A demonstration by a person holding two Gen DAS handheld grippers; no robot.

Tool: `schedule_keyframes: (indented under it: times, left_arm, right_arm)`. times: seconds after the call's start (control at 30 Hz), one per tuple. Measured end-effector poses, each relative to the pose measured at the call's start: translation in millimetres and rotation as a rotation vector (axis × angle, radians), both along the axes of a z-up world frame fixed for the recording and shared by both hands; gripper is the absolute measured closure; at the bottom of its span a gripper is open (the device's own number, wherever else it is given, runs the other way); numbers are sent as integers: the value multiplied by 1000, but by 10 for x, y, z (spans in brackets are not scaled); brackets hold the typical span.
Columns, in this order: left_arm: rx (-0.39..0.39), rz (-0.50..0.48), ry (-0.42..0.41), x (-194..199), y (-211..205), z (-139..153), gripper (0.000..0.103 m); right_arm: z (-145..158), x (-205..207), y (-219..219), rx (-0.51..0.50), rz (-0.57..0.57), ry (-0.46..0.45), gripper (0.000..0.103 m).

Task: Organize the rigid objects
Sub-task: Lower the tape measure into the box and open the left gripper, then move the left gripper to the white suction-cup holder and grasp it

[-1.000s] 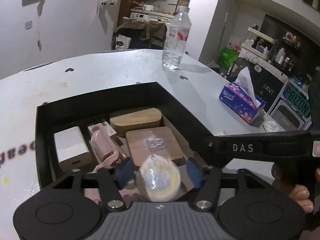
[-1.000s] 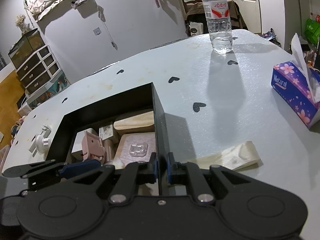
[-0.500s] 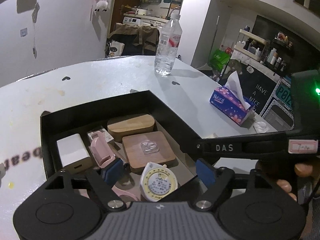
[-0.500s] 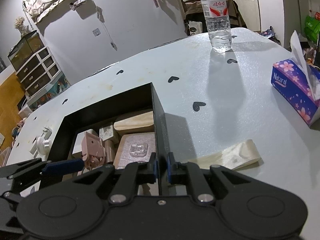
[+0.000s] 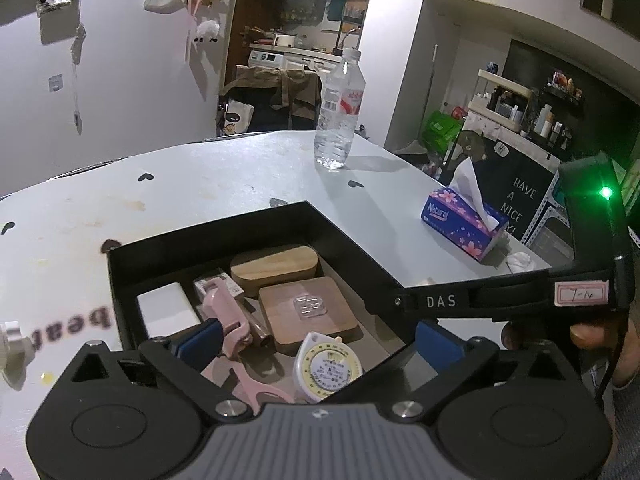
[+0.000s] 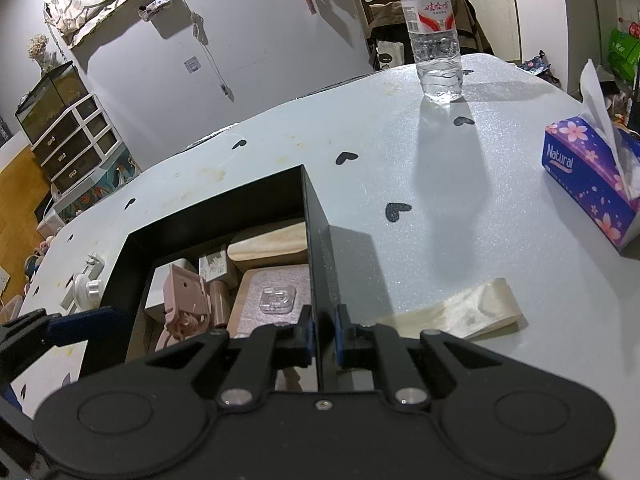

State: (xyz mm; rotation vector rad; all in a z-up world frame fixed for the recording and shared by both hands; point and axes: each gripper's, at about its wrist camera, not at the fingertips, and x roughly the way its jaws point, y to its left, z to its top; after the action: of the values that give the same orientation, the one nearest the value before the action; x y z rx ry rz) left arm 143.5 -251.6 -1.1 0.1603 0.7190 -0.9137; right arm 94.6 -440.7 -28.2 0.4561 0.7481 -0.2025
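Observation:
A black open box holds a white block, a pink tool, an oval wooden case and a square wooden coaster with a clear hook on it. A round yellow-white tape measure lies free in the box's near corner. My left gripper hovers just above it, its jaws opening wide and its pads clear of it. My right gripper is shut on the box's right wall. The tape measure is hidden in the right wrist view.
A water bottle stands at the table's far side, and a purple tissue box sits at the right. A cream strip lies beside the box wall. A white knob rests left of the box. A hand holds the right gripper.
The left gripper's jaws have spread from around the tape measure, which now lies loose in the box. The left gripper has lifted back slightly. The right gripper has not moved.

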Motion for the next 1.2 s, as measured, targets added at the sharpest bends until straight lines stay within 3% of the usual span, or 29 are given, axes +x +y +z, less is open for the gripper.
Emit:
schedule_keyframes:
  times: [0.4, 0.97, 1.03, 1.2]
  left_arm:
    - [-11, 142, -85, 124, 496, 138, 0]
    - [42, 538, -199, 554, 1381, 26, 1]
    - [60, 584, -211, 617, 1430, -25, 3]
    - [102, 652, -223, 799, 1458, -159, 26]
  right_arm:
    - [1, -1, -1, 1, 0, 0, 92]
    - [-7, -1, 2, -4, 1, 3, 92]
    - [-19, 2, 4, -6, 1, 6, 92]
    - [-21, 9, 9, -9, -1, 11, 92]
